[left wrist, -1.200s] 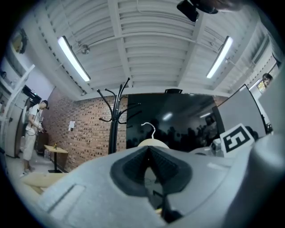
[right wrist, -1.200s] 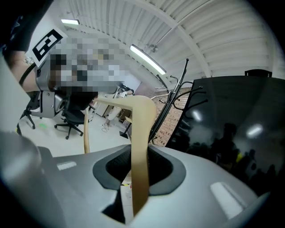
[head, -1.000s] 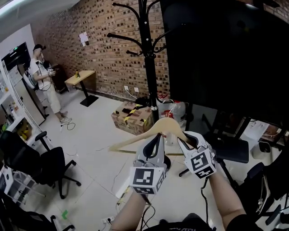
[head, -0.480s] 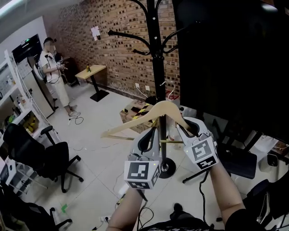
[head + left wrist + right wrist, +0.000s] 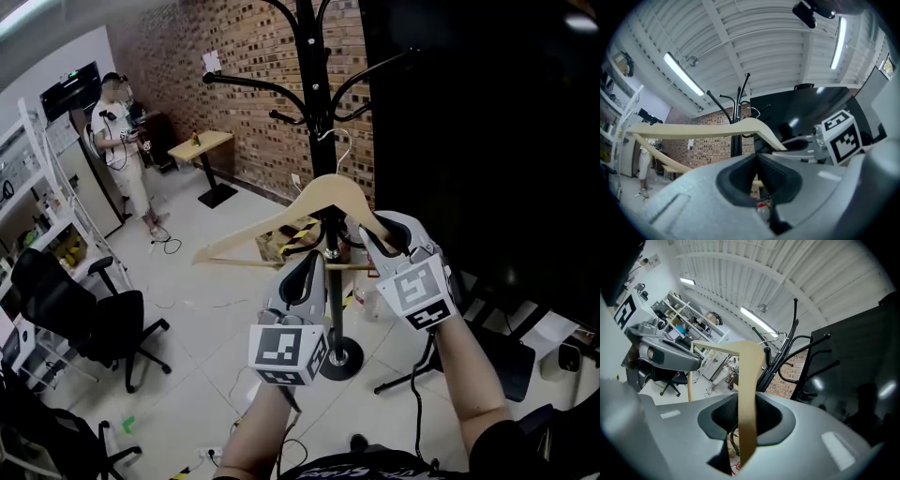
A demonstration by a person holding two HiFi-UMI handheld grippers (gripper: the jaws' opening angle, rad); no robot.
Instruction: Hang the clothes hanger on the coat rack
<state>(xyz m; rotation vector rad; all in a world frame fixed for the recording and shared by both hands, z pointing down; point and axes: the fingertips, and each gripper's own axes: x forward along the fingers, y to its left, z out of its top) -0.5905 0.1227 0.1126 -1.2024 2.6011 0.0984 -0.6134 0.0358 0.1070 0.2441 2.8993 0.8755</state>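
While the wooden clothes hanger [image 5: 281,220] is being held up in front of the black coat rack [image 5: 312,94], both grippers are clamping it. The right gripper [image 5: 380,239] is gripping the hanger's right sloping arm, with the wood standing between its closed jaws. The left gripper [image 5: 309,274] is gripping the hanger's lower crossbar, its jaws sitting nearly together on the thin rod. The hanger's metal hook [image 5: 340,150] is sitting just beside the rack's pole, below the curved branches [image 5: 246,83], and is not resting on any of them. The hanger's left arm is pointing out toward the brick wall [image 5: 248,141].
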